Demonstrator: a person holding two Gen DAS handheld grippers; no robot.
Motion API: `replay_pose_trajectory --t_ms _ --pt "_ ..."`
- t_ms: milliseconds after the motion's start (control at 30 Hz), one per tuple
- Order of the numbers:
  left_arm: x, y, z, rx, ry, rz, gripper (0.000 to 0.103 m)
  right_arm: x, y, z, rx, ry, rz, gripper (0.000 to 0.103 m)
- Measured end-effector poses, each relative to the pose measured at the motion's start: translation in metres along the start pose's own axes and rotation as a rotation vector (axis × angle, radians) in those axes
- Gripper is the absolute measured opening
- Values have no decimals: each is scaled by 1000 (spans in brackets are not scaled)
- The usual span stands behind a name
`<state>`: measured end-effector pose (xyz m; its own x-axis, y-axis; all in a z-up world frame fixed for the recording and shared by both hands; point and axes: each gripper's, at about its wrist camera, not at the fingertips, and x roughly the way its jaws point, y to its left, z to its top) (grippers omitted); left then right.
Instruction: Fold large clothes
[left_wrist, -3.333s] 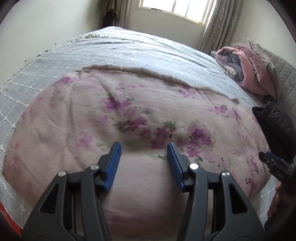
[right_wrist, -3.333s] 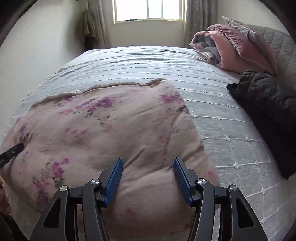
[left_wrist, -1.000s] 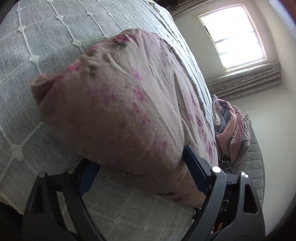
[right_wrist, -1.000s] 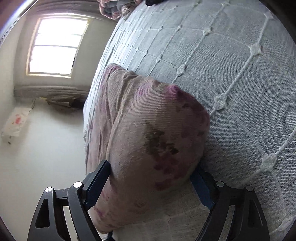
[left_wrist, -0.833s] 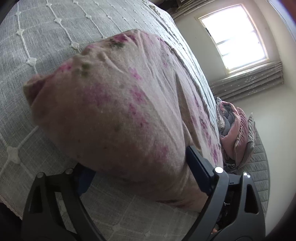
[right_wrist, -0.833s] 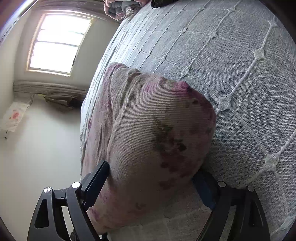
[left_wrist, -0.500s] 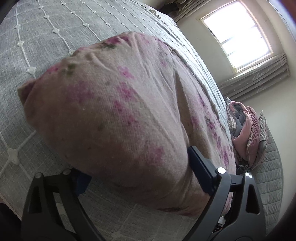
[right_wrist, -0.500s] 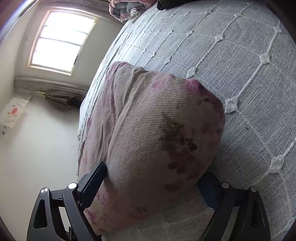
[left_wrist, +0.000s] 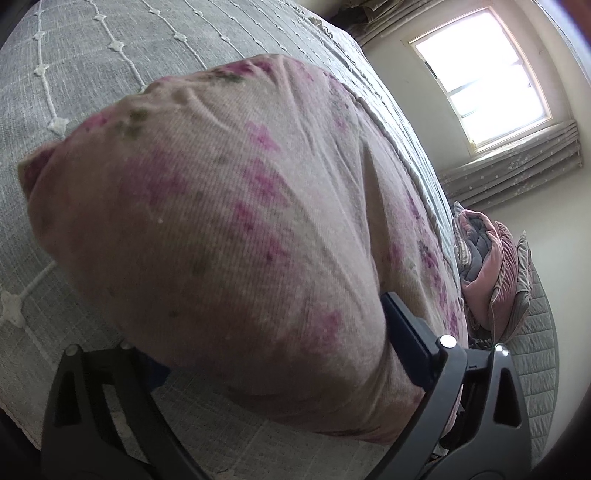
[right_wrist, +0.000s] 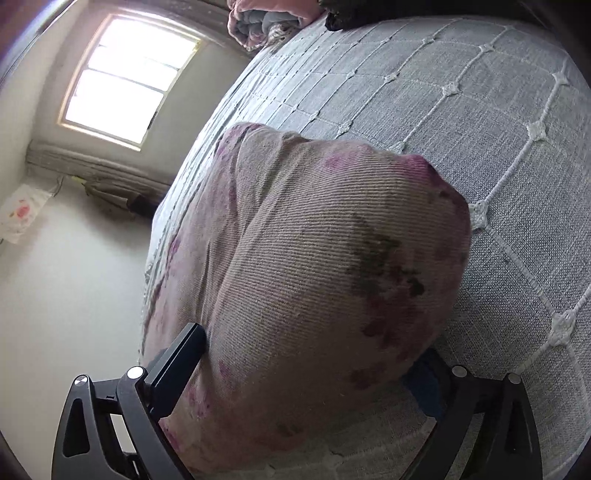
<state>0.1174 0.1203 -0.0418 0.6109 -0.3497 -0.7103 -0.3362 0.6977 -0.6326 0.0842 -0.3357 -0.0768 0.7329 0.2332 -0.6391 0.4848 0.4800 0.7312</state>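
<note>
A thick pink quilt with purple flowers (left_wrist: 229, 206) lies folded on the grey bedspread (left_wrist: 85, 59). My left gripper (left_wrist: 273, 347) is open wide, its jaws straddling the quilt's near left corner, one finger (left_wrist: 410, 339) above and the other under the bulge. My right gripper (right_wrist: 310, 373) is open wide around the quilt's (right_wrist: 314, 258) near right corner, one finger (right_wrist: 177, 358) on the left and the other (right_wrist: 428, 380) low beside the bedspread (right_wrist: 480, 110). Neither is closed on the fabric.
A pile of pink and grey bedding (left_wrist: 491, 269) sits at the head of the bed, also in the right wrist view (right_wrist: 266, 22). A dark garment (right_wrist: 354, 14) lies near it. A window (left_wrist: 484, 74) is beyond the bed.
Both grippers came down from above the quilt to its near corners and tilted sideways. In the last second they slid slightly further onto the corners, jaws still wide.
</note>
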Motion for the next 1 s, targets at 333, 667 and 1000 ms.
replay_pose_trajectory --t_ms 333,667,1000 --pt "4 -2 2 -17 -1 6 100 9 -3 10 11 -8 -7 100" --pt "4 -9 4 -20 -22 34 89 3 -5 10 -9 -23 -41 78" --pt "9 -8 9 -62 2 23 87 6 -8 13 -7 -16 -36 74"
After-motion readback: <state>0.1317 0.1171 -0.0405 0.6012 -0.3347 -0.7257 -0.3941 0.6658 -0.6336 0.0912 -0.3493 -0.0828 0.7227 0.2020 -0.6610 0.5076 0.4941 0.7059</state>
